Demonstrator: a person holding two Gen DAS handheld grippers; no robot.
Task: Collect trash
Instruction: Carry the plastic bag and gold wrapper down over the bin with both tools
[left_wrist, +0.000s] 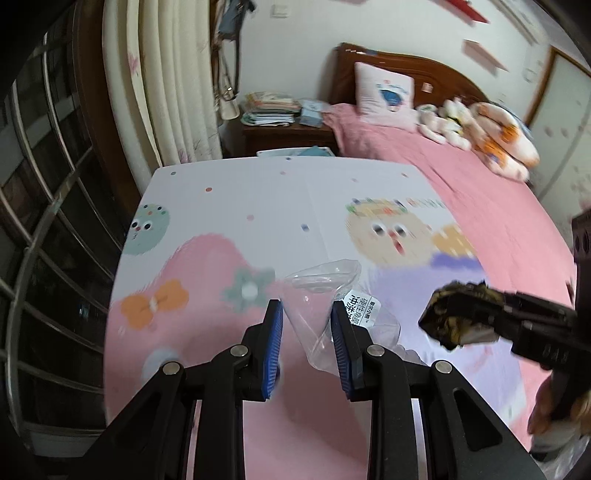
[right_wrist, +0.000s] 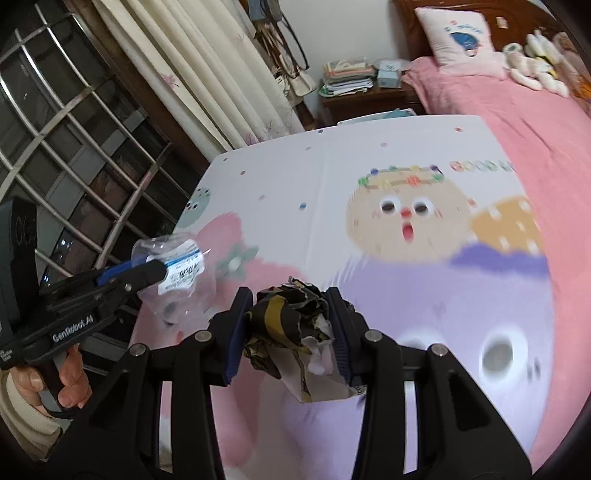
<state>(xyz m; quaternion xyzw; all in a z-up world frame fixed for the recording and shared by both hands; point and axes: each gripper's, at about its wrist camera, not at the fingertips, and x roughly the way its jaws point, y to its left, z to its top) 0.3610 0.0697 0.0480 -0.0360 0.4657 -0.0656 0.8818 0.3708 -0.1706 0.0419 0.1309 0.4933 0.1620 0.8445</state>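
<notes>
On the left, your left gripper has its jaws partly closed on a clear plastic wrapper, lifted above the cartoon-printed surface. To the right, your right gripper clamps a crumpled black-and-gold paper wad, also held above the surface.

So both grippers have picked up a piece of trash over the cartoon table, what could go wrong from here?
1. The clear plastic wrapper in the left gripper is thin and slick, and much of it hangs outside the pads, so it might slide out on the way.
2. The crumpled dark paper wad in the right gripper has loose torn flaps below the fingers; a piece could tear off and drop onto the table.
</notes>
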